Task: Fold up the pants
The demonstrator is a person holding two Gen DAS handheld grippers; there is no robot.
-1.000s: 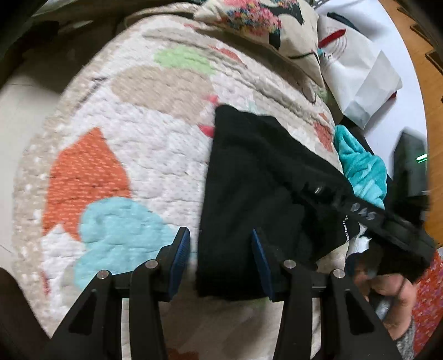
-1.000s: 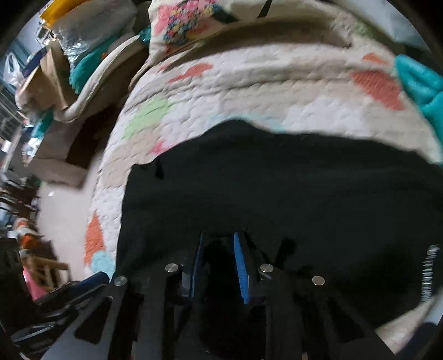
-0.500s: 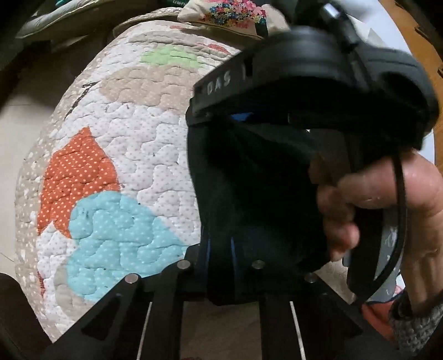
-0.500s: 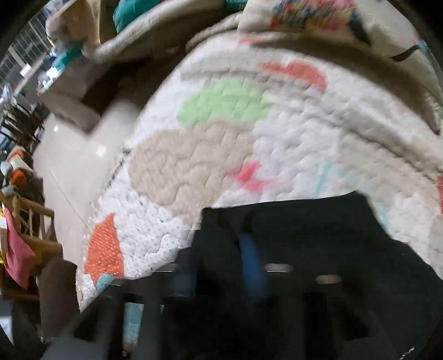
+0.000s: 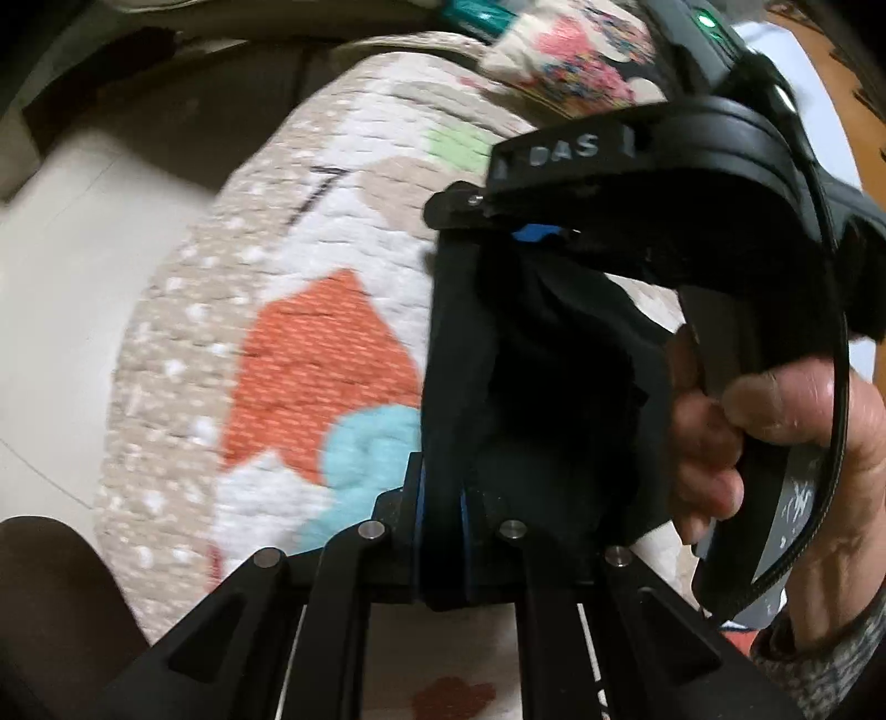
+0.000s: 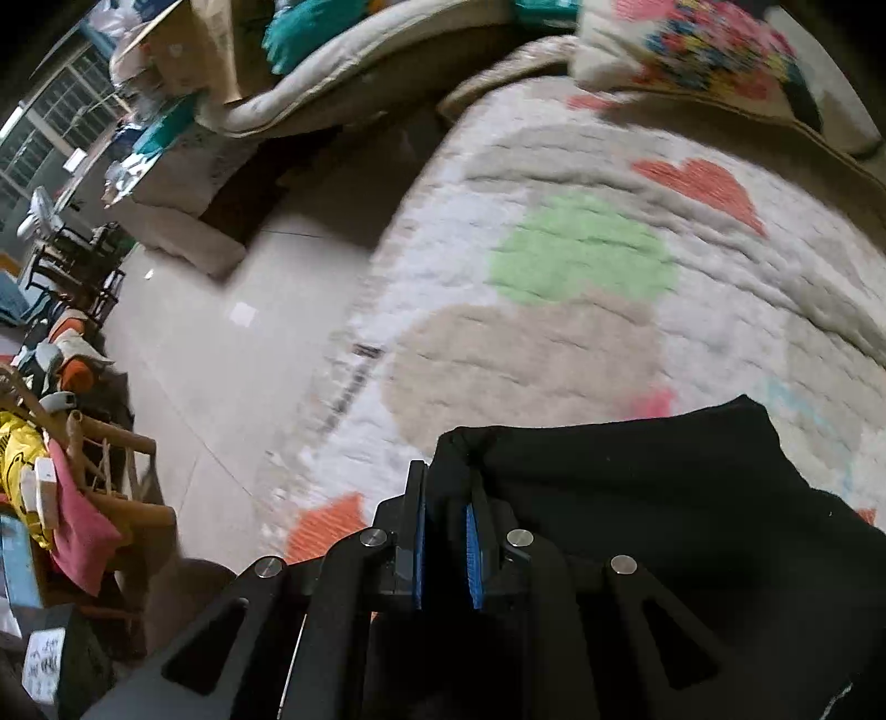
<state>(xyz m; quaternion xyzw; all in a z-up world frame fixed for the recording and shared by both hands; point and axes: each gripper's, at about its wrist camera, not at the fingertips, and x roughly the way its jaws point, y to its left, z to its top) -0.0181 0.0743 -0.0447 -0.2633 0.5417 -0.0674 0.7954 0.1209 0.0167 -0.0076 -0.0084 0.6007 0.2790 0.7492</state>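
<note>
The black pants hang lifted over a quilted bed cover with coloured patches. My left gripper is shut on the near edge of the pants. In the left wrist view the right gripper shows above, held by a hand, pinching the far edge of the same fabric. In the right wrist view my right gripper is shut on a corner of the pants, raised above the cover.
A patterned pillow lies at the head of the bed. The tiled floor lies to the left, with a cushion and boxes and a wooden chair with clothes.
The left gripper closed on the pants' near edge. Both grippers lifted the fabric and carried it left across the cover; the right gripper came in close above the left.
</note>
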